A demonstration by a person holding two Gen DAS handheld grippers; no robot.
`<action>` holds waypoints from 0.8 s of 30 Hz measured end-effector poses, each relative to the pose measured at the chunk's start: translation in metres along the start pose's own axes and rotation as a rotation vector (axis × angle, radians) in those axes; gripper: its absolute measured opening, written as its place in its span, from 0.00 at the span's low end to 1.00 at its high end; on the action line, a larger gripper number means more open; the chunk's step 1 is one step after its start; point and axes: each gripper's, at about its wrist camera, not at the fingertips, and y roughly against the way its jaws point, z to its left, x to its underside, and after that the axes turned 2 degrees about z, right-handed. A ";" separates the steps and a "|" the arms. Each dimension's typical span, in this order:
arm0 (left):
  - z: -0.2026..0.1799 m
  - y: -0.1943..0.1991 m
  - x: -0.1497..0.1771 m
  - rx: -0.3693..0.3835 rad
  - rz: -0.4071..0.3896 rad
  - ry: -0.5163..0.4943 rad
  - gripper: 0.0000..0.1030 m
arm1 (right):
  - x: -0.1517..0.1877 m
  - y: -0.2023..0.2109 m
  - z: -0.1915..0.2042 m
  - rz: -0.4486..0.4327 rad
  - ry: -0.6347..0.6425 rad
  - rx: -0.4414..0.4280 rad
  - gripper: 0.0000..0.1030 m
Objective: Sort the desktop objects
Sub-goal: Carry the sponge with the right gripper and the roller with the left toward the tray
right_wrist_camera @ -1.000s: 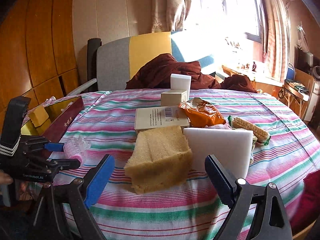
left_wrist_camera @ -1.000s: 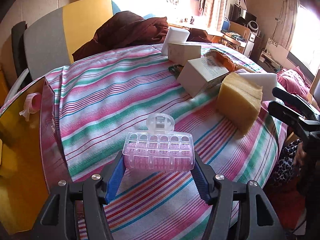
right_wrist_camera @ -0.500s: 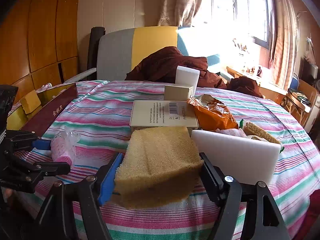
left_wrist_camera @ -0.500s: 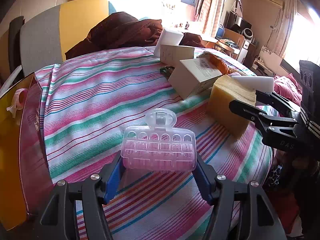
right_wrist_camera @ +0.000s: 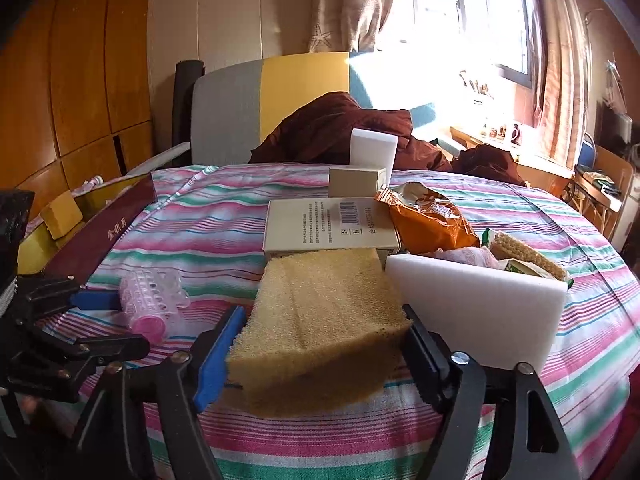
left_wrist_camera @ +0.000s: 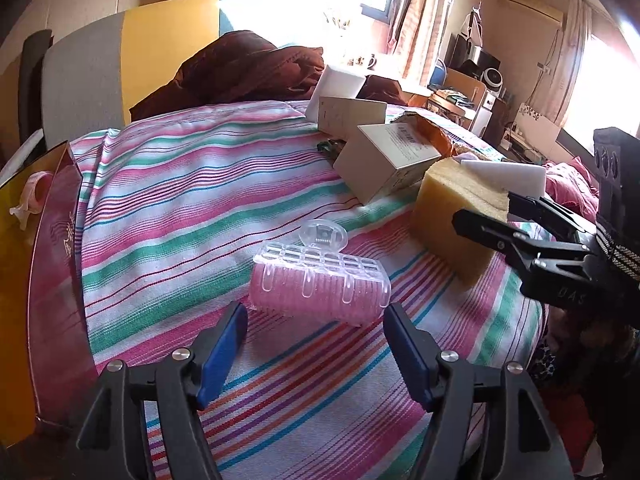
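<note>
Release on the left: the left gripper (left_wrist_camera: 316,332) jaws, closed on the pink hair roller (left_wrist_camera: 320,284) a moment ago, now stand open and pulled back, roller lying free on the striped tabletop (left_wrist_camera: 180,208) beside the open red box (left_wrist_camera: 52,264), not in it. Right gripper (right_wrist_camera: 320,344) has moved in; its jaws now straddle the yellow sponge (right_wrist_camera: 320,320), pads touching its sides, squeeze not certain. White foam block (right_wrist_camera: 480,312) sits just right. Sponge looks next.
</note>
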 end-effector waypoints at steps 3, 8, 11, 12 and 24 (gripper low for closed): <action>0.002 0.002 0.000 -0.014 -0.006 0.010 0.61 | 0.000 0.009 0.000 -0.001 -0.039 -0.070 0.67; 0.006 0.005 0.001 -0.001 -0.008 0.024 0.54 | 0.001 0.017 0.007 -0.004 -0.076 -0.144 0.67; 0.004 0.006 0.002 0.000 -0.007 0.014 0.43 | -0.001 0.021 0.015 -0.007 -0.063 -0.152 0.67; 0.004 0.006 0.002 0.004 -0.007 0.014 0.42 | -0.002 0.023 0.018 -0.009 -0.056 -0.158 0.67; 0.001 0.030 0.005 0.055 -0.044 0.021 0.29 | -0.012 0.036 0.038 -0.041 -0.014 -0.147 0.67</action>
